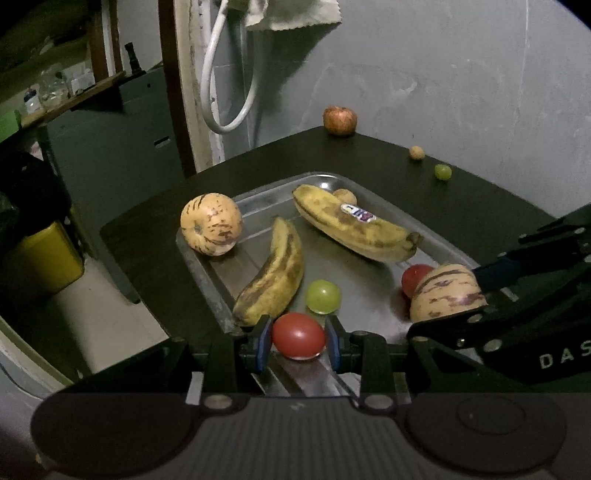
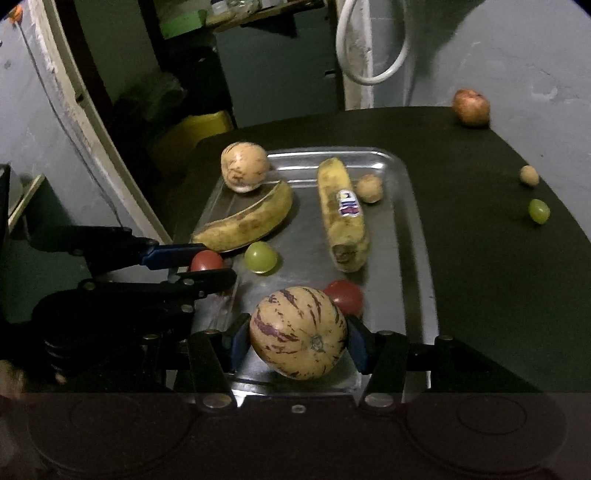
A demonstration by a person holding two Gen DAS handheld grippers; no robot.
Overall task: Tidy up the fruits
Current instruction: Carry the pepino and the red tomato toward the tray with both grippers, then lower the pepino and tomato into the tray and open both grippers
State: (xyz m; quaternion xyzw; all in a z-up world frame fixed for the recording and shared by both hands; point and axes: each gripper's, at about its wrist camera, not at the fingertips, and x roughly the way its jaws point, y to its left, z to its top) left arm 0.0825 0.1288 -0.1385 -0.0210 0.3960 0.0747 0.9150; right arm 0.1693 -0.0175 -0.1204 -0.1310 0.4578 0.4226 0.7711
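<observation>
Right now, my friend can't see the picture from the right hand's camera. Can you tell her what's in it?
The right gripper holds a striped cream melon over a metal tray. On the tray lie two bananas, another striped melon, a green grape and a red tomato. The left gripper holds another tomato at the tray's left edge.

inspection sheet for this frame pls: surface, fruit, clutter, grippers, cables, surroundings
Surface: dark table carrying a metal tray.
Job's things: in tray, two bananas, one striped melon, green grape, red tomato, small tan fruit. On table: apple, tan fruit, grape.
Clutter: nothing seen.
Grippers: left gripper shut on a second tomato; right gripper shut on a second striped melon, both over the tray.
Cables: white hose looped on the wall.
Surroundings: yellow bin, cloth, shelf.
</observation>
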